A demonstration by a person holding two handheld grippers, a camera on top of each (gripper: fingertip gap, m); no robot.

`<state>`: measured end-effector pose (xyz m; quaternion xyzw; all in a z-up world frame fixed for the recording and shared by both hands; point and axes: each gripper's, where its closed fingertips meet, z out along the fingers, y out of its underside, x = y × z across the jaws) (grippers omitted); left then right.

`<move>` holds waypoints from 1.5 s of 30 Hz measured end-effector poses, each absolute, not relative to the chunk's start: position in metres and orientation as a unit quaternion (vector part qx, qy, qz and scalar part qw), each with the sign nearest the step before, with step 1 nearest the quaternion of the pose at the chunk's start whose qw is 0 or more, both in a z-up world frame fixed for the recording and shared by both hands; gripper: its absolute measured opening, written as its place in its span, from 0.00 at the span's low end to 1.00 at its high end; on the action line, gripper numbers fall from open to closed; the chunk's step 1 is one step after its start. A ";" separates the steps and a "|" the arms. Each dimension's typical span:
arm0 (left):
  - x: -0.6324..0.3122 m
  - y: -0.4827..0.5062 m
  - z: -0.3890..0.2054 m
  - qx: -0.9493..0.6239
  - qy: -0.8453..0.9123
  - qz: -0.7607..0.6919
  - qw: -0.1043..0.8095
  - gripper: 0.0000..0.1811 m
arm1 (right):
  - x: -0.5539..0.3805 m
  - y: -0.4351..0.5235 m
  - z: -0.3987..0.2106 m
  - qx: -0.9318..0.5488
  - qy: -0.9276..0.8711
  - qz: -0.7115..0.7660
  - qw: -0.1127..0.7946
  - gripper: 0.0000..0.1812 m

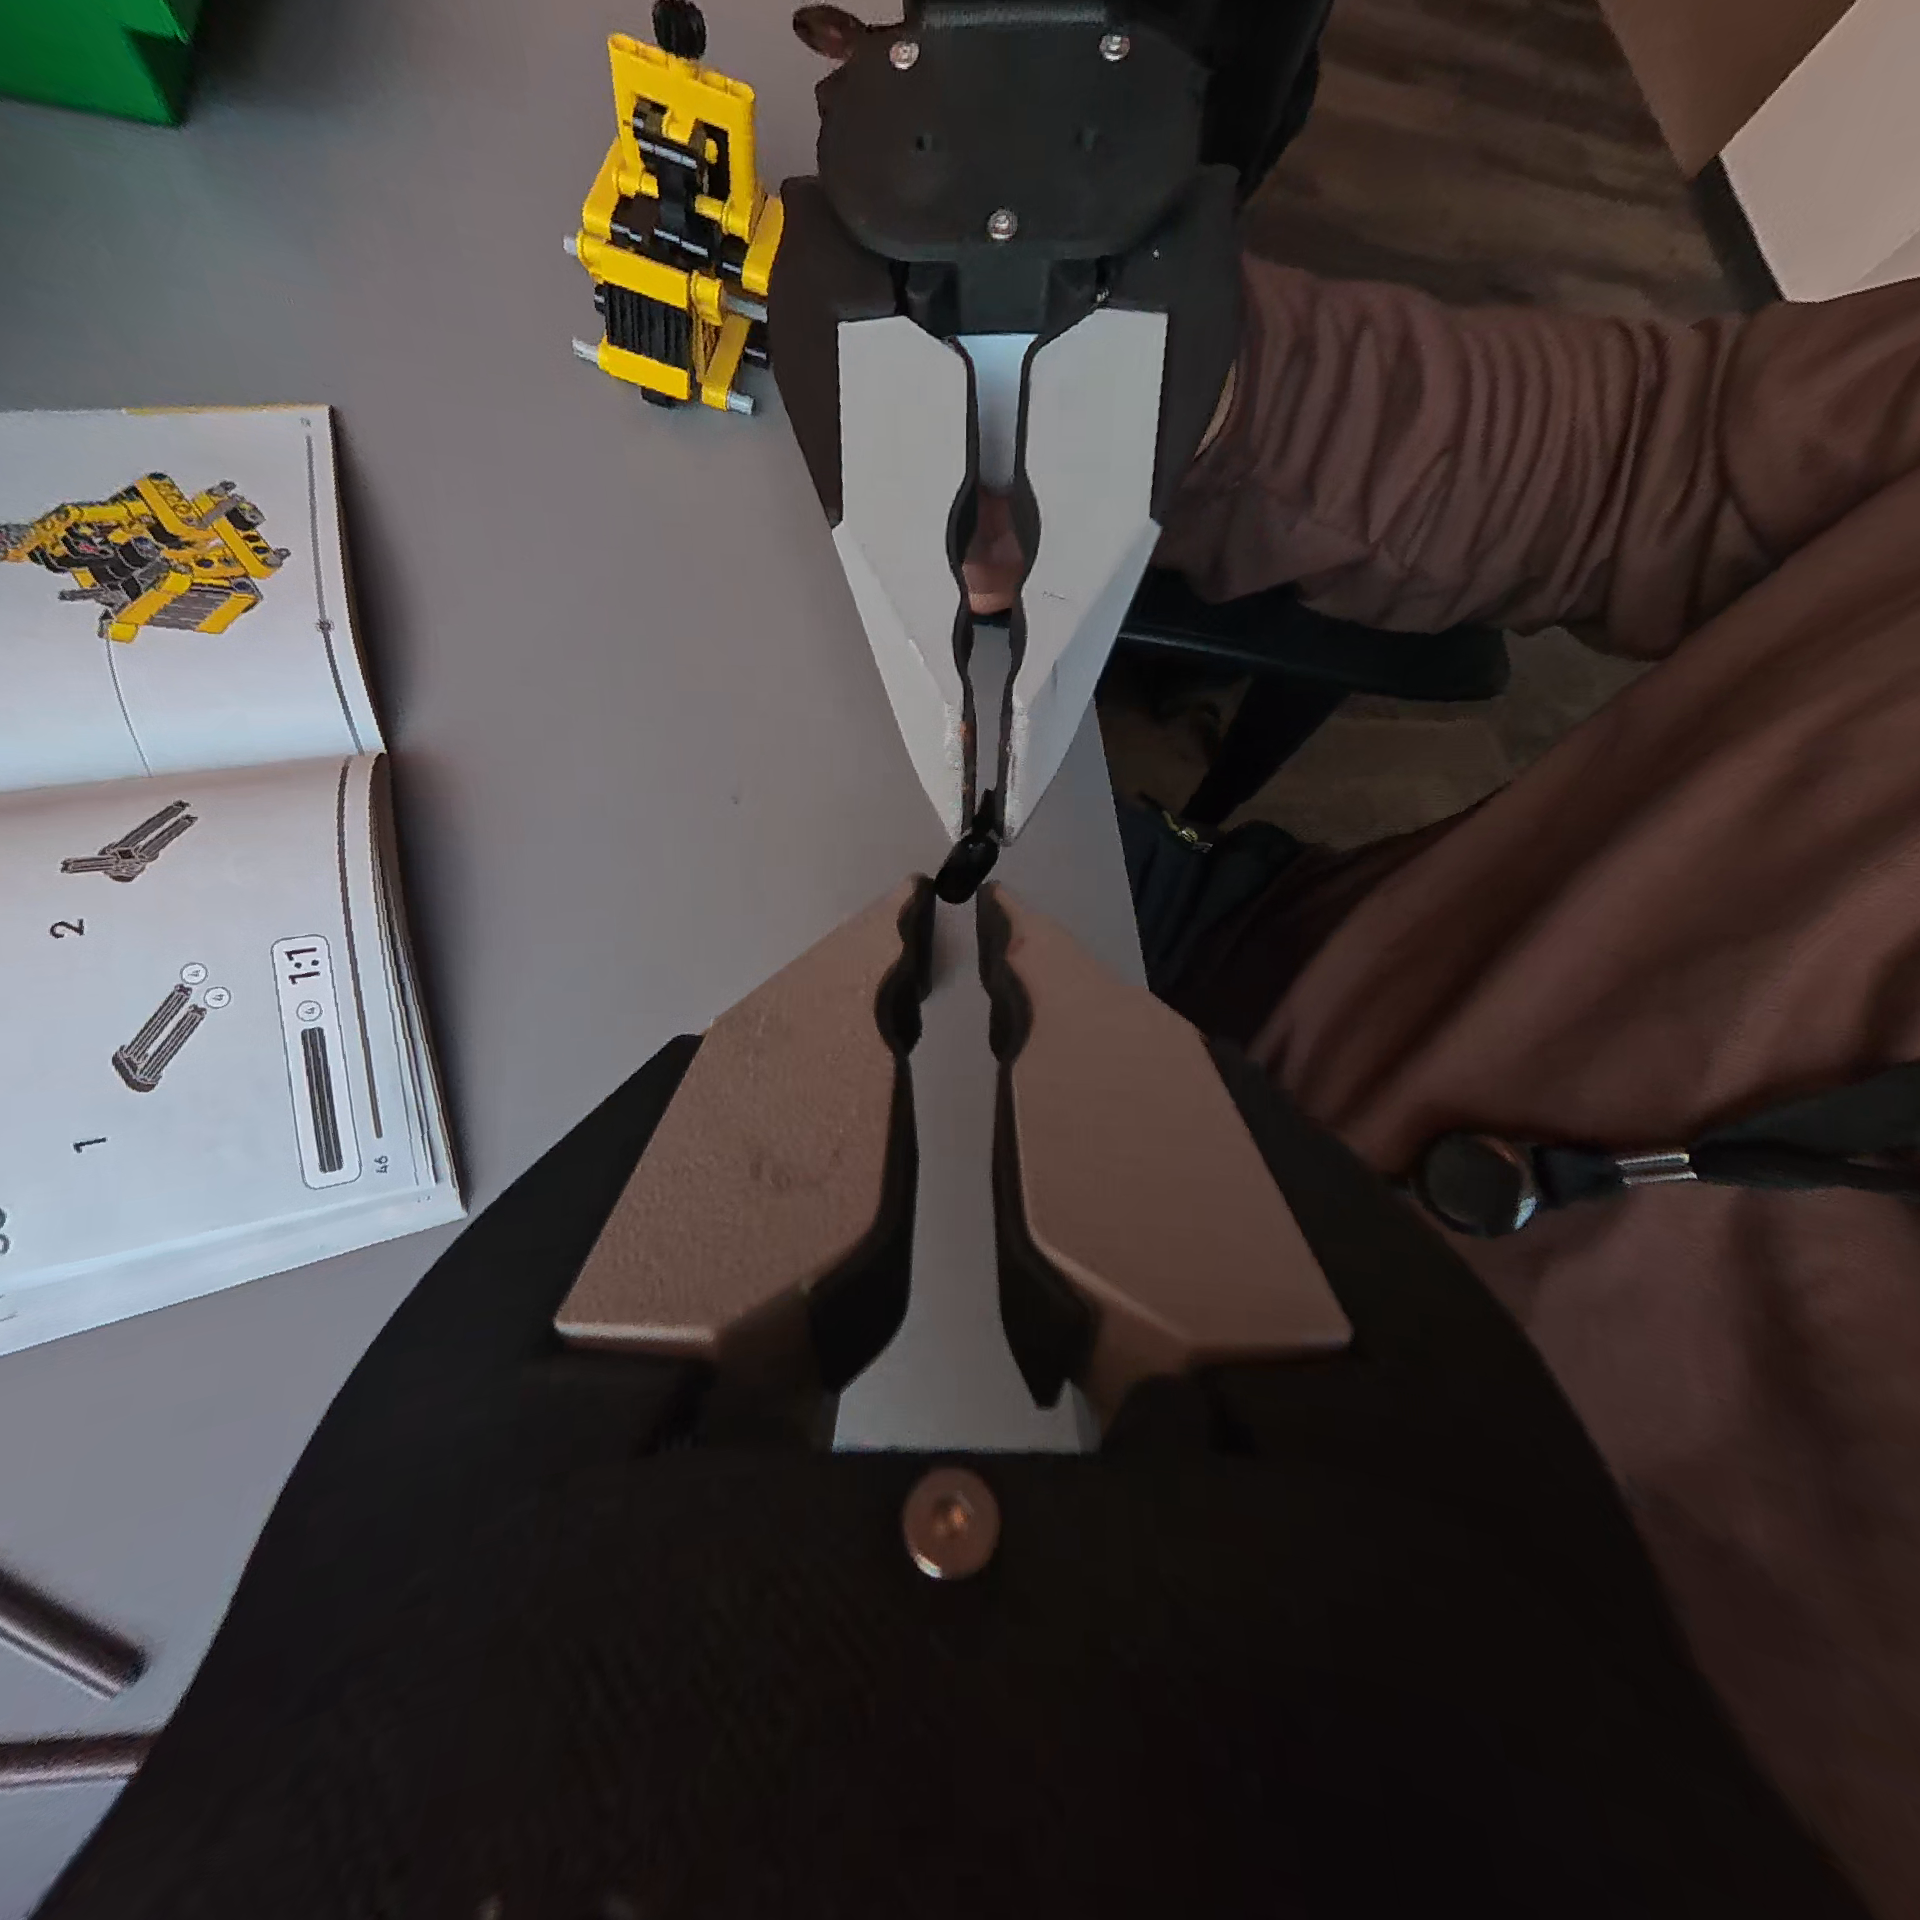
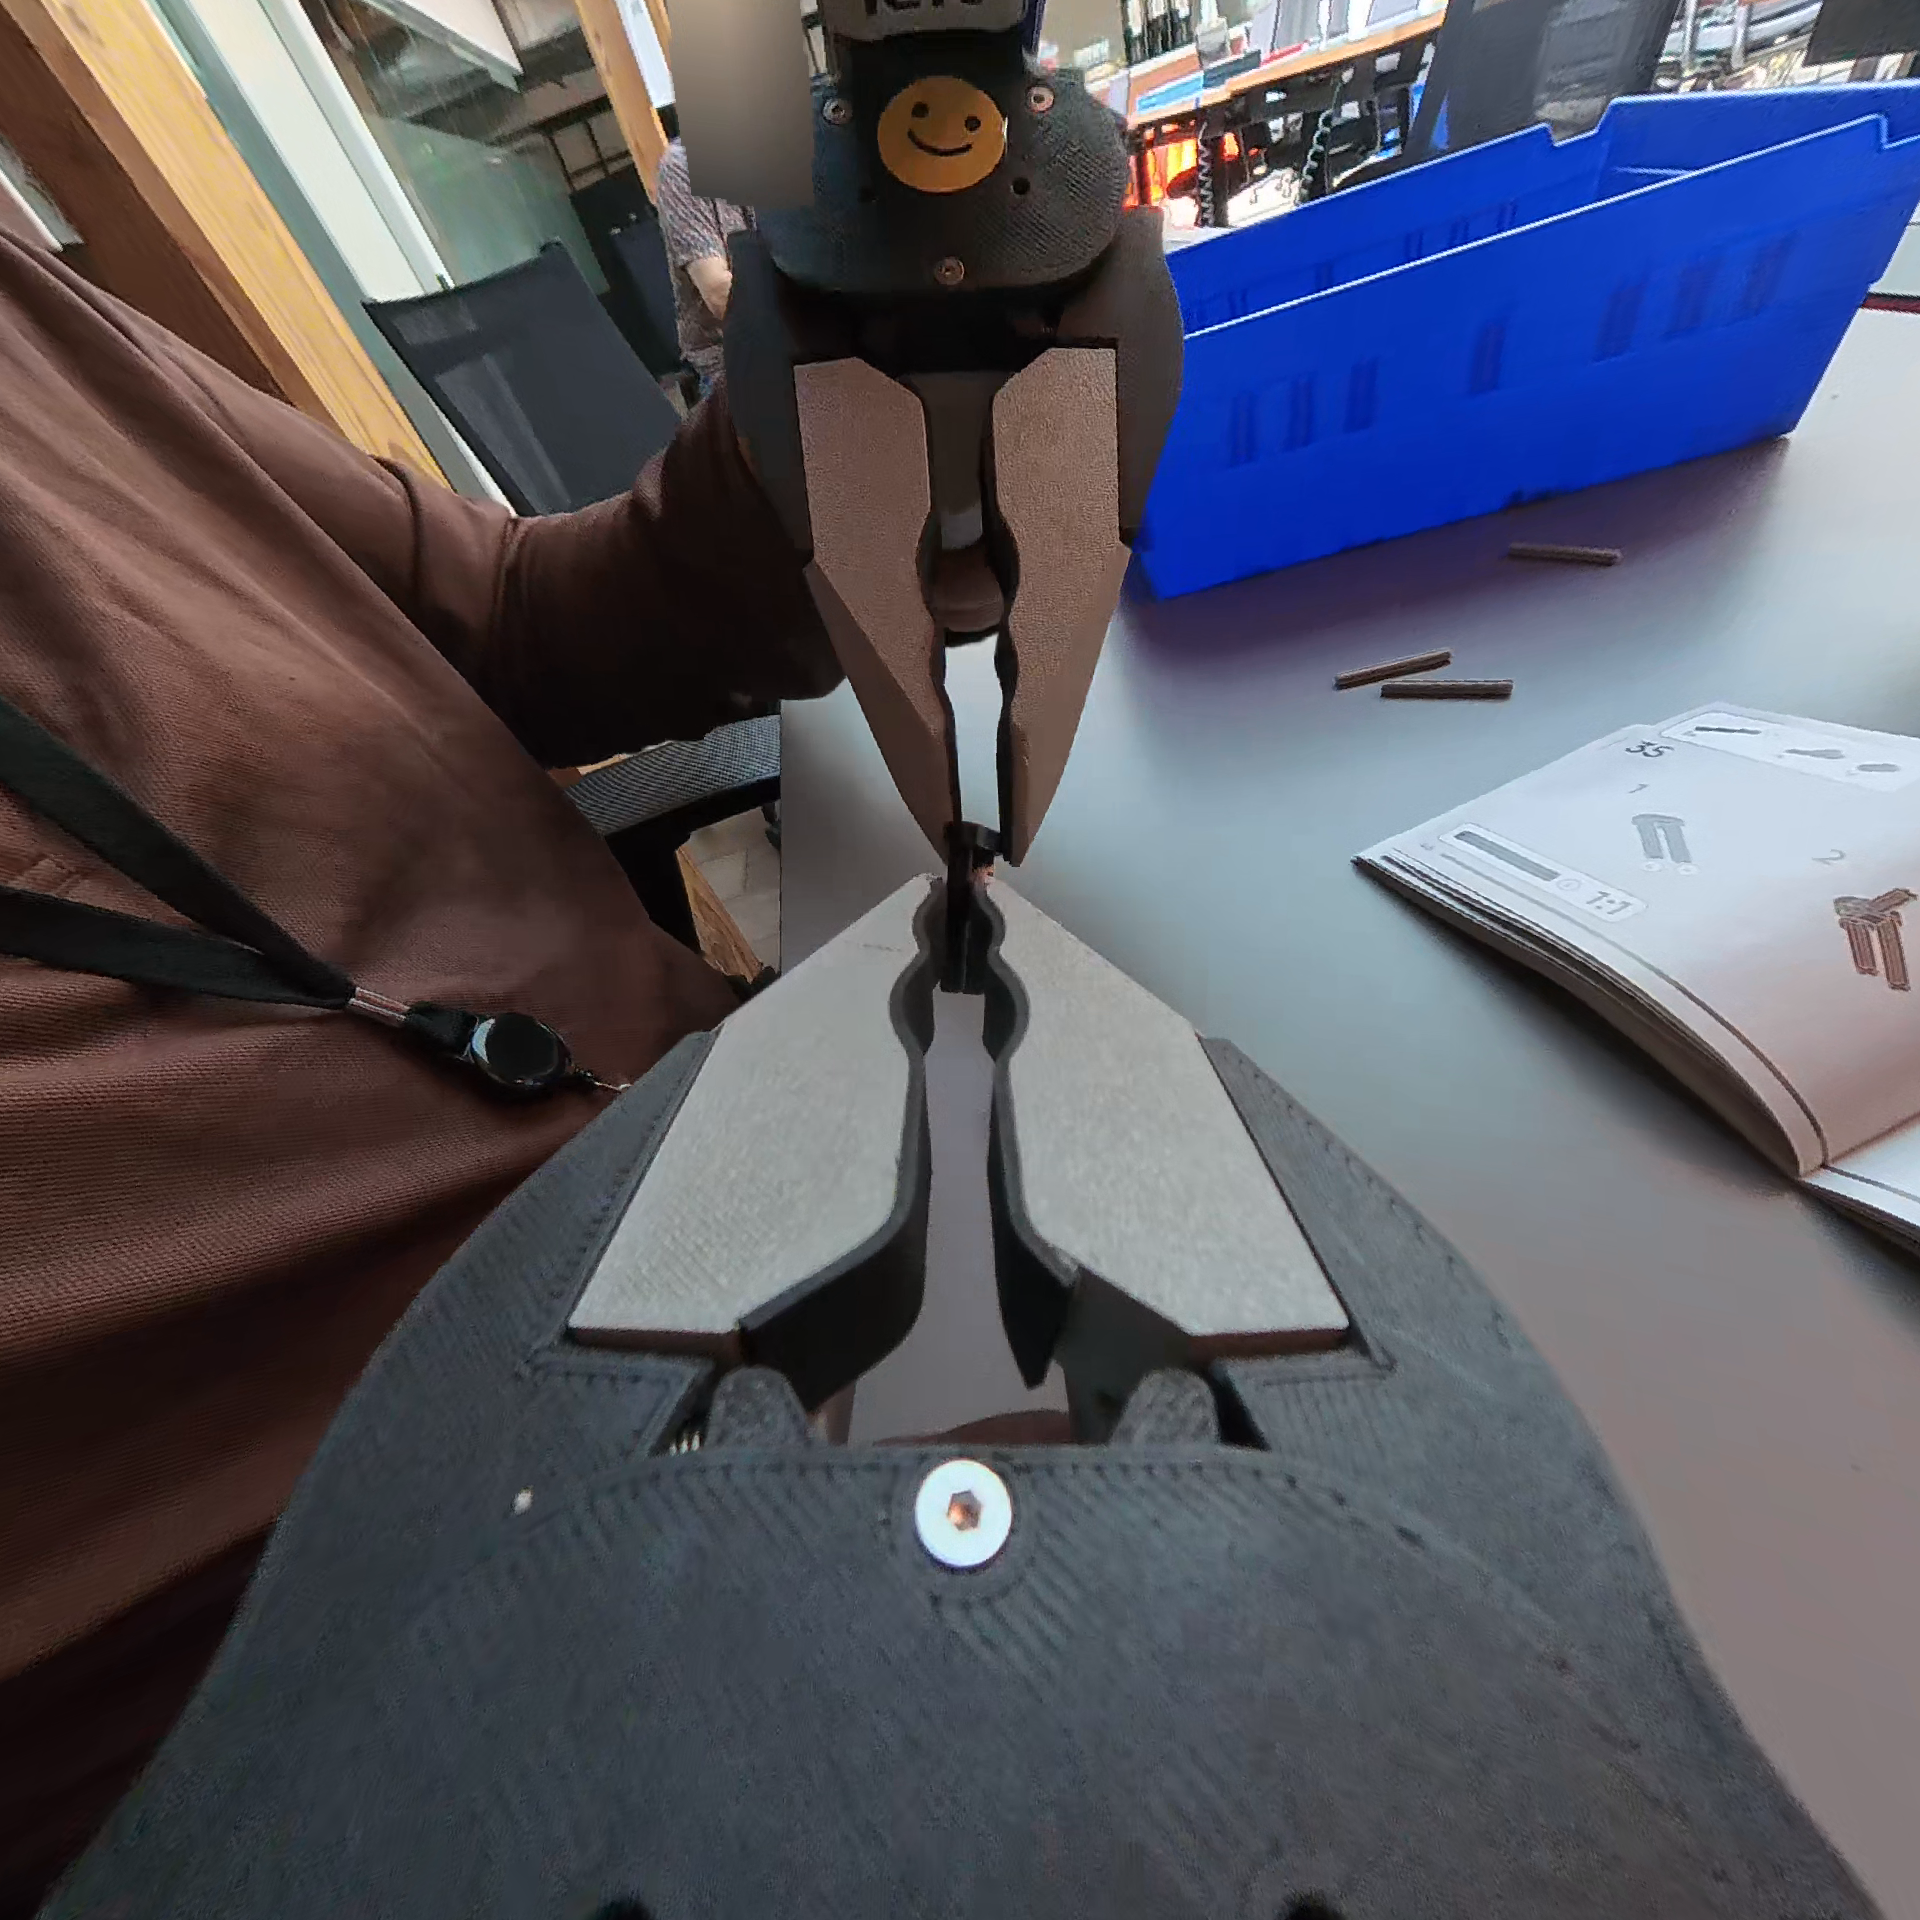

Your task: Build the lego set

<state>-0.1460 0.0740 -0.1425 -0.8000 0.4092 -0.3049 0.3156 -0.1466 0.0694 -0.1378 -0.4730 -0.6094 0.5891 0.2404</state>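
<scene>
The two grippers meet tip to tip above the grey table's near edge (image 1: 623, 727). My left gripper (image 1: 954, 891) is nearly shut, with a small black lego piece (image 1: 958, 871) at its tips. My right gripper (image 2: 961, 896) is shut on a thin black lego piece (image 2: 961, 940) that stands up out of its fingers. In the right wrist view the left gripper (image 2: 975, 847) comes down from above and pinches the top of that black piece. In the left wrist view the right gripper (image 1: 982, 816) comes down from above onto the same spot. A part-built yellow and black lego vehicle (image 1: 675, 229) stands at the back of the table.
An open instruction booklet (image 1: 187, 831) lies to the left and also shows in the right wrist view (image 2: 1714, 914). Three dark axles (image 2: 1392, 668) lie loose near a blue bin (image 2: 1507, 343). A green box (image 1: 94, 52) sits far left. The person's brown sleeve (image 1: 1507, 447) and badge reel (image 2: 514, 1051) are close. Left and right tips are no more than a few centimetres apart.
</scene>
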 end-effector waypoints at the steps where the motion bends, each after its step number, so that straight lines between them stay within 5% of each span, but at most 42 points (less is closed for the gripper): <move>1: -0.146 0.074 -0.142 -0.796 0.412 -0.304 0.322 0.03 | -0.147 0.069 -0.138 -0.472 -0.610 0.589 0.241 0.00; 20: -0.147 0.073 -0.152 -0.772 0.452 -0.315 0.317 0.09 | -0.151 0.068 -0.145 -0.452 -0.654 0.555 0.244 0.00; 45: -0.144 0.081 -0.167 -0.803 0.361 -0.300 0.368 0.01 | -0.150 0.074 -0.171 -0.480 -0.691 0.497 0.214 0.00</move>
